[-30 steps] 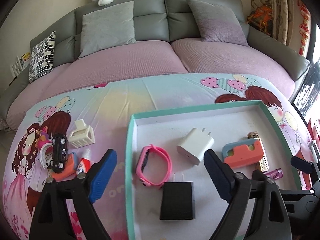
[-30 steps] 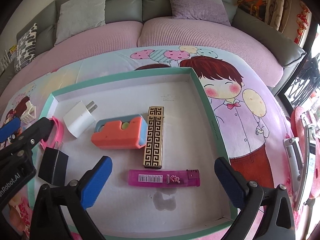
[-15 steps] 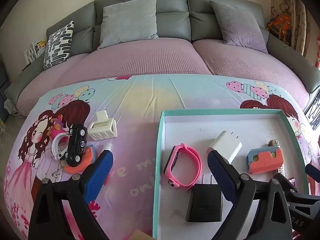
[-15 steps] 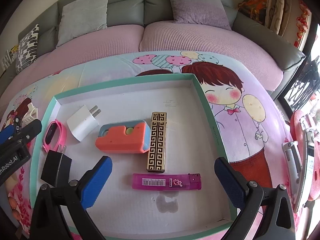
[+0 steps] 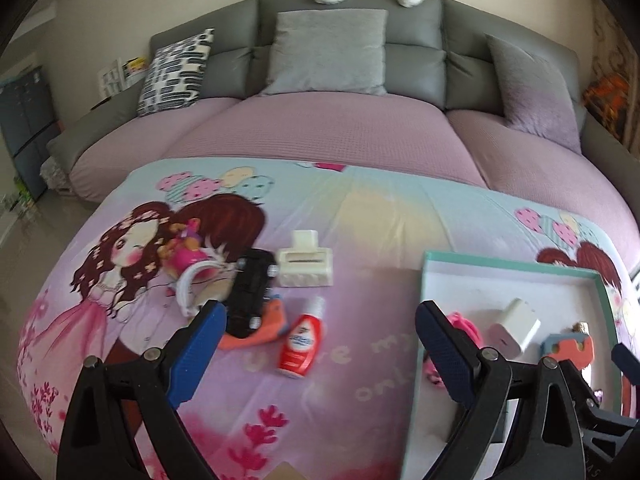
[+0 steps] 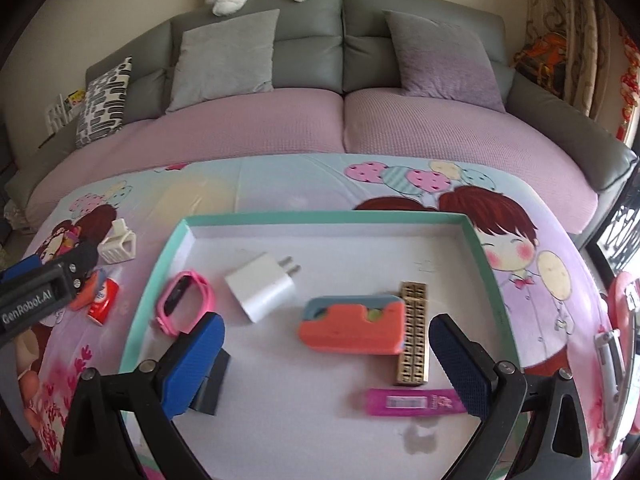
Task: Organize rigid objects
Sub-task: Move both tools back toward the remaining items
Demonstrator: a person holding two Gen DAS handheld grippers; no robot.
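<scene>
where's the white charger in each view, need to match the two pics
Left wrist: white charger at right, inside the teal-rimmed box, just right of the right finger of the left gripper.
Right wrist: white charger left of centre in the box, beside the pink watch.
Shared landmark: the cream hair clip on the sheet.

White lettering "GenRobot.AI" stands on the black body of the left gripper (image 6: 40, 300), left of the right tool's fingers. Ahead of the left tool, the printed cloth (image 5: 360, 216) shows partial letters "re m" and "on"; the red bottle's (image 5: 301, 338) label is unreadable.

Left tool (image 5: 320, 344) (jaws apart) above red bottle (image 5: 301, 342).
</scene>
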